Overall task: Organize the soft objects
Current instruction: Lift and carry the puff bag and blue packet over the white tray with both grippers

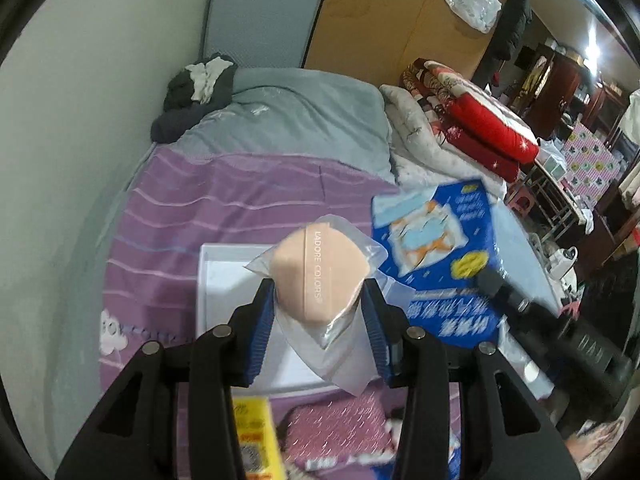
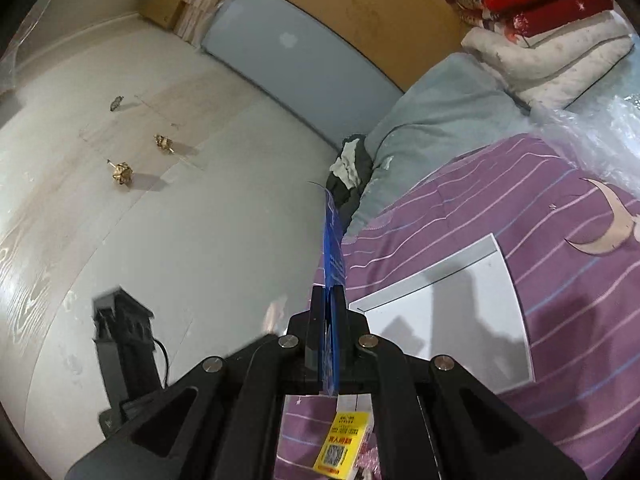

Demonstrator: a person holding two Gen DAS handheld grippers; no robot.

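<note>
Item: peach makeup sponge in clear plastic sleeve (image 1: pixel 316 276), clamped in left tongs (image 1: pixel 318 292) above white shallow tray (image 1: pixel 224 276). Right tongs (image 2: pixel 328 300) clenched on blue printed plastic bag (image 2: pixel 334 240), at 2 o'clock from sponge. Risk: slick sleeve probably slips, missing tray.

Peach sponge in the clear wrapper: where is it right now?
Left wrist view, centre: the sponge is pinched in the left gripper, lifted above the white tray, with the blue bag to its right.
</note>
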